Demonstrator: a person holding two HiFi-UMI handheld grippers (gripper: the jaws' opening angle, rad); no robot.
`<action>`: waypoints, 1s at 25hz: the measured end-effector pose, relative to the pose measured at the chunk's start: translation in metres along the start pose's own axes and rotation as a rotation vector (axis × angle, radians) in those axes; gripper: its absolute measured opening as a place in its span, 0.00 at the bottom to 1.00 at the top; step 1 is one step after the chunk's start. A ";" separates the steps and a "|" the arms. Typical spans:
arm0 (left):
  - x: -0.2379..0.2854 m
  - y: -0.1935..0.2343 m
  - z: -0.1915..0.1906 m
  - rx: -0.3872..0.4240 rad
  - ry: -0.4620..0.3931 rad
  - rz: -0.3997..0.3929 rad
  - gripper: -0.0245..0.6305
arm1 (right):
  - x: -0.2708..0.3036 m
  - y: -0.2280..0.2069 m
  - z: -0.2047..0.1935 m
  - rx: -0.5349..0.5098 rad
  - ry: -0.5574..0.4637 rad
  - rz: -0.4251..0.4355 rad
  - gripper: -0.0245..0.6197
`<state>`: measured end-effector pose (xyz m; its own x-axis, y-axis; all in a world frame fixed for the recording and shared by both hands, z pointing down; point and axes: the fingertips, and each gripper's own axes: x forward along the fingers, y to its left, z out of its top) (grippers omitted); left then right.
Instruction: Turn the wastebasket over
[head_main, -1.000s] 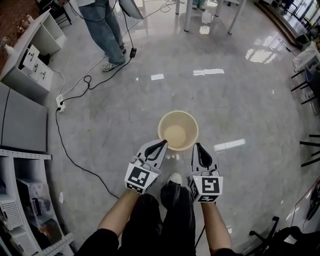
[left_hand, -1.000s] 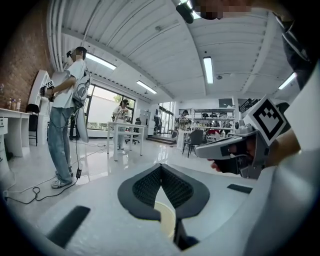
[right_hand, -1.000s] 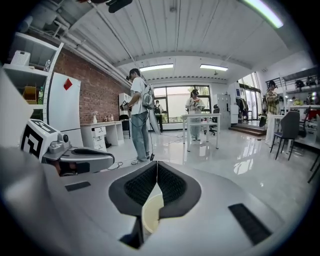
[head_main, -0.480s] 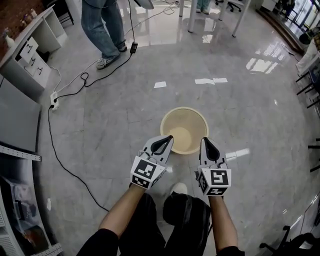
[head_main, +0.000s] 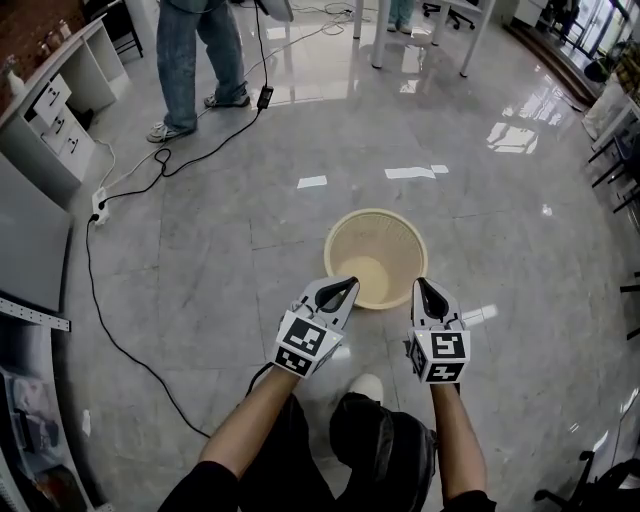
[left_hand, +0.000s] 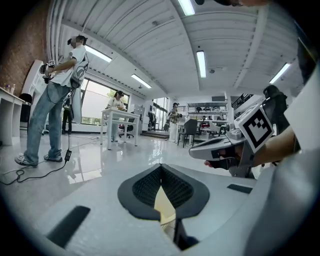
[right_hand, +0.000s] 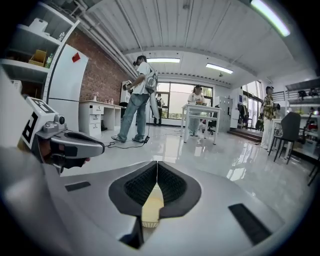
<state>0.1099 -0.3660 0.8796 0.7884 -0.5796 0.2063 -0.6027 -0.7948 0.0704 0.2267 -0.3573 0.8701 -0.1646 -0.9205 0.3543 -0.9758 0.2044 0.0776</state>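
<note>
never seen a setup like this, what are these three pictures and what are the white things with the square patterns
There is no robot here. A person holds a two-jaw hand tool in each hand: the left gripper and the right gripper. The patterned cubes are part of those tools.

The head view comes from a camera on the person's head, looking down past their arms and legs. The other two views come from a camera riding on each gripper, looking along its jaws.

A beige wastebasket stands on the floor, open side up. In the head view the gripper tips sit over its near rim. Another person stands further off.

Both grippers have their jaws shut and hold nothing.
</note>
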 end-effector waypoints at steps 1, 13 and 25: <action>0.000 -0.002 -0.003 -0.002 0.002 -0.003 0.05 | 0.000 0.000 -0.003 0.000 0.006 0.000 0.05; 0.006 -0.020 -0.050 0.006 0.059 -0.035 0.05 | 0.020 -0.030 -0.089 0.228 0.093 0.014 0.07; -0.012 -0.007 -0.074 0.011 0.098 0.016 0.05 | 0.060 -0.046 -0.160 0.516 0.176 -0.022 0.28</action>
<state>0.0958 -0.3406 0.9489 0.7627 -0.5722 0.3016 -0.6132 -0.7879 0.0560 0.2847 -0.3685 1.0364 -0.1604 -0.8440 0.5118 -0.9298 -0.0449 -0.3654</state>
